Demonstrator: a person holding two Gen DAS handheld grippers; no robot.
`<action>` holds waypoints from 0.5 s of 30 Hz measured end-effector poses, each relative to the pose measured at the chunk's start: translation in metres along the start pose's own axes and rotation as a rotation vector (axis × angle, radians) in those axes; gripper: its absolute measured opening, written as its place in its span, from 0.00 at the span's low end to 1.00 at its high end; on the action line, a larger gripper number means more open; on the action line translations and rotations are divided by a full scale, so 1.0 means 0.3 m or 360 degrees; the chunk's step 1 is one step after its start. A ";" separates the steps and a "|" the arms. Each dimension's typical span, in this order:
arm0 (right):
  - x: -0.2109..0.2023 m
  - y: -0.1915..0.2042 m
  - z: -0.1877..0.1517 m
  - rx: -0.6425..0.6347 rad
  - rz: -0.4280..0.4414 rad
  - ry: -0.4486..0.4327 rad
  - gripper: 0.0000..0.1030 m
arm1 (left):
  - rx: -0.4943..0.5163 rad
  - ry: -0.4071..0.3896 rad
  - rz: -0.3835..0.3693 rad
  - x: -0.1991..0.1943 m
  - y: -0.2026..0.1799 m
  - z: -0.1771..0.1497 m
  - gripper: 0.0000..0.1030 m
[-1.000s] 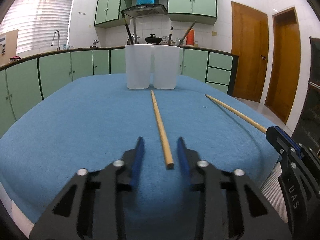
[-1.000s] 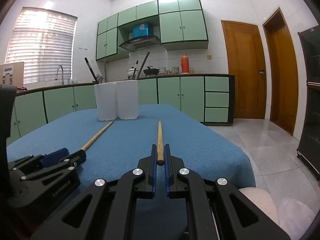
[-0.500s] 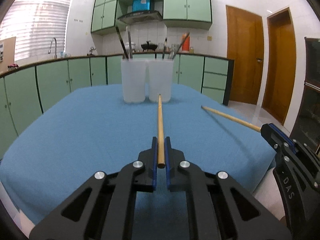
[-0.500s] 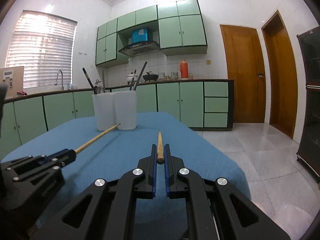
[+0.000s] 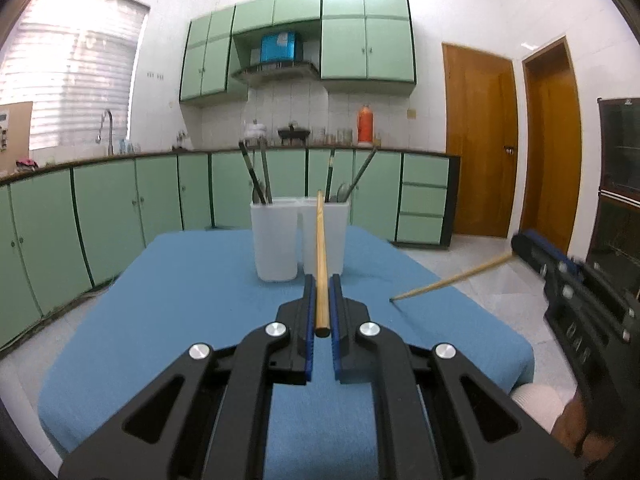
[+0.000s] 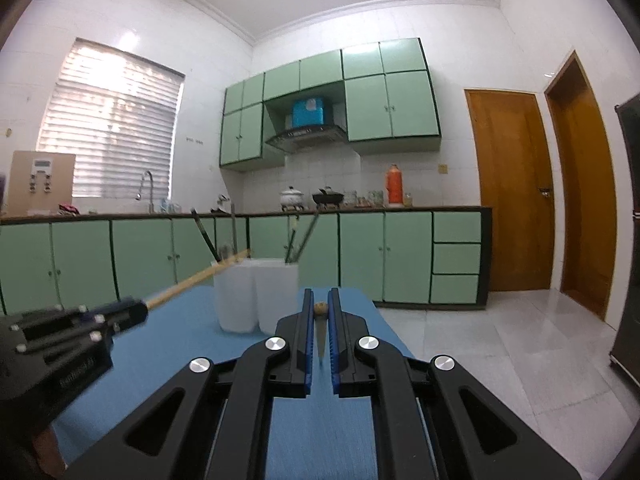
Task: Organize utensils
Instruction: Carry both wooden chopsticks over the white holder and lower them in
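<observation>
Wooden, pale and round, two chopsticks are up off the blue-clothed worktop (image 5: 180,320), one in each gripper. The left gripper (image 5: 320,312) is clamped on the thick butt end of its chopstick (image 5: 320,248), which runs straight ahead, level with the white holders (image 5: 276,240) at the far edge of the worktop; from the right wrist view the same stick (image 6: 196,278) slants up toward those holders out of the left gripper's (image 6: 132,312) black nose. The right gripper (image 6: 318,312) is likewise pinched shut on its chopstick (image 6: 320,309), seen nearly end-on as a small tan disc between the blue pads. From the left wrist view that stick (image 5: 452,278) hangs out beyond the worktop's right edge, its thin tip toward the cloth, with the right gripper (image 5: 520,246) blurred.

Count: two chopsticks, two grippers, two white holders standing touching side by side. The left holder carries two dark handles (image 5: 256,178), the right holder two more (image 5: 352,178); spoon bowls seem to show at the rims, though not clearly.

Raised lettering runs along each gripper's black body, too blurred to read.
</observation>
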State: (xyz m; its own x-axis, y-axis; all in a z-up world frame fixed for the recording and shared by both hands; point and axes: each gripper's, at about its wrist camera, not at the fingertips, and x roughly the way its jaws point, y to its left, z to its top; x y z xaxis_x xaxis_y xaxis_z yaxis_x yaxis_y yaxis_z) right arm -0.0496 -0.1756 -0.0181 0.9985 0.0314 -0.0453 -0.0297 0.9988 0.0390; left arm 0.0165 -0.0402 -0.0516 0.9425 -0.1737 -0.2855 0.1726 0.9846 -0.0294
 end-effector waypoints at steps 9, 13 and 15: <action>0.004 0.023 0.021 -0.0023 0.0001 -0.0011 0.07 | -0.0127 0.0177 0.0039 0.086 0.070 -0.124 0.05; -0.004 0.026 0.014 -0.0016 -0.0003 0.0000 0.07 | -0.0165 0.0222 0.0065 0.116 0.097 -0.190 0.06; -0.002 0.027 0.019 -0.0007 -0.0009 0.0003 0.07 | -0.0163 0.0236 0.0084 0.126 0.106 -0.214 0.06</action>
State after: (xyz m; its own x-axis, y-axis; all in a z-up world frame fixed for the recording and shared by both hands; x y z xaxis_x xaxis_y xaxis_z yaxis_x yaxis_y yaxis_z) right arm -0.0503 -0.1678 -0.0121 0.9986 0.0261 -0.0471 -0.0245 0.9991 0.0346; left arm 0.0394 -0.0139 -0.1248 0.8957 -0.1244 -0.4270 0.0870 0.9905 -0.1062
